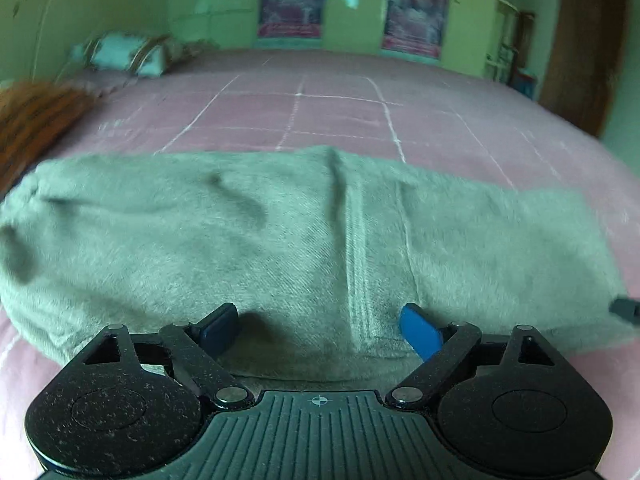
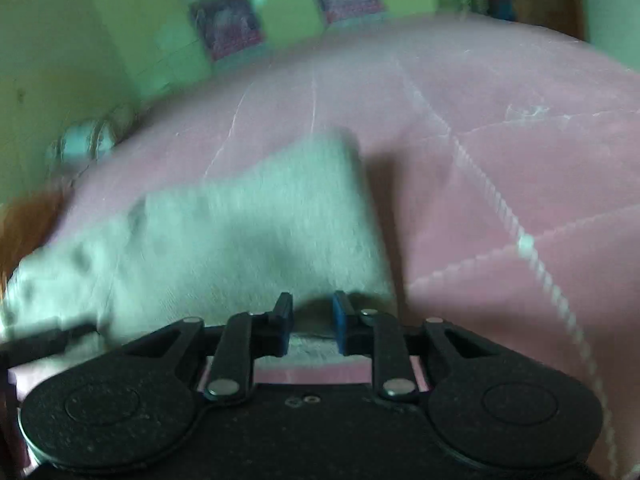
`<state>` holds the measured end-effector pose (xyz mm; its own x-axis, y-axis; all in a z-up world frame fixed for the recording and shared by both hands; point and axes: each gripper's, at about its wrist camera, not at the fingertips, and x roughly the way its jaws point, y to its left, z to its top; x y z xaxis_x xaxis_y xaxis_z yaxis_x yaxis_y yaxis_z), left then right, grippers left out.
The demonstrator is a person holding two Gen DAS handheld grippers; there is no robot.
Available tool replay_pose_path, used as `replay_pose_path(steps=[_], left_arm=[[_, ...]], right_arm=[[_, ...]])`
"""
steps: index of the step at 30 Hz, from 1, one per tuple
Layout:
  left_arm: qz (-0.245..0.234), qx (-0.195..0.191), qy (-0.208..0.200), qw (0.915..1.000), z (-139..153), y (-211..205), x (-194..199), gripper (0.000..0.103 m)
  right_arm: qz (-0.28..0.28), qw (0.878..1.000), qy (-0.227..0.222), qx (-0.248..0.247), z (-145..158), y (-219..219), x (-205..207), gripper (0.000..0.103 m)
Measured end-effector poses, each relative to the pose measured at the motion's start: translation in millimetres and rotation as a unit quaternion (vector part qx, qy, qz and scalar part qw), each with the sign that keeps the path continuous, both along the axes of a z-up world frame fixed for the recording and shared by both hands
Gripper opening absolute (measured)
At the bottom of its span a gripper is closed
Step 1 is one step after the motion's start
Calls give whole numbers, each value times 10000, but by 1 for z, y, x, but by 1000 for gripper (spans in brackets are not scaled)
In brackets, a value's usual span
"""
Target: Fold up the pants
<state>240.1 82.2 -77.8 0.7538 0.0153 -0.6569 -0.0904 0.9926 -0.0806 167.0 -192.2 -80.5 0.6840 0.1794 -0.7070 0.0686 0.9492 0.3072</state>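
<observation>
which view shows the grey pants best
The left wrist view. There the grey pants lie across the pink bedcover, spread nearly edge to edge, with a vertical seam and creases readable. The right wrist view is motion-blurred and catches only one end of the pants, with no seam detail.

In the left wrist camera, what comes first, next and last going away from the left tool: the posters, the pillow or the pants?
1. Grey pants, lying right under the left tool.
2. Pillow, far left on the bed.
3. Posters, on the back wall.
</observation>
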Motion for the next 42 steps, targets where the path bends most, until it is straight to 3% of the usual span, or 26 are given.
replay_pose_path(steps=[3,5,8,12,13,15,17,19,20,21,22,23,26,28,32,36,39,42], left_arm=[[75,203,-437,9988,22,0,11,88],[-8,248,-448,9987,29,-5,35,88],[-15,381,-279,9989,24,-16,73,88],[196,213,83,9995,-2,-15,105,88],[209,108,165,9996,-13,-13,107,90],[238,48,75,9997,-19,-12,104,92],[293,-30,-45,9996,-12,-9,97,92],[416,77,-290,9987,-8,-5,87,93],[396,173,-80,9990,-14,-4,89,93],[328,65,118,9994,-21,-2,92,95],[332,-16,95,9994,-19,2,91,95],[362,-64,98,9993,-12,4,87,95],[244,-205,-367,9988,8,19,55,95],[210,-189,-434,9987,12,32,31,95],[521,101,-363,9979,11,72,-14,95],[1030,95,-290,9942,7,130,-41,95],[1322,-283,-488,9896,3,176,-51,95],[1433,-1362,-584,9785,-15,222,-45,95]], right_arm=[[-51,9989,-438,145,18,-12,7,17],[-31,9986,-532,-10,25,-10,34,17],[-74,9986,-485,-196,29,-13,78,17],[143,9987,-485,-112,17,-12,111,12],[215,9992,-298,-171,7,-10,120,10],[273,9988,302,-287,-15,-13,127,4],[282,9992,156,-232,-10,-15,122,3],[193,9990,-344,-223,4,-18,106,9],[106,9981,-523,-299,4,-20,102,16],[63,9984,-346,-434,-4,-20,104,18],[69,9985,229,-492,-19,-22,113,19],[34,9985,354,-406,-24,-26,114,20],[-60,9995,-41,-314,1,-32,91,19],[-98,9989,-361,-270,14,-32,67,22],[120,9988,-404,-233,19,-22,37,22],[32,9994,-286,-193,16,-5,23,22],[4,9996,-254,-112,20,6,15,24],[115,9997,-214,-99,30,22,13,26]])
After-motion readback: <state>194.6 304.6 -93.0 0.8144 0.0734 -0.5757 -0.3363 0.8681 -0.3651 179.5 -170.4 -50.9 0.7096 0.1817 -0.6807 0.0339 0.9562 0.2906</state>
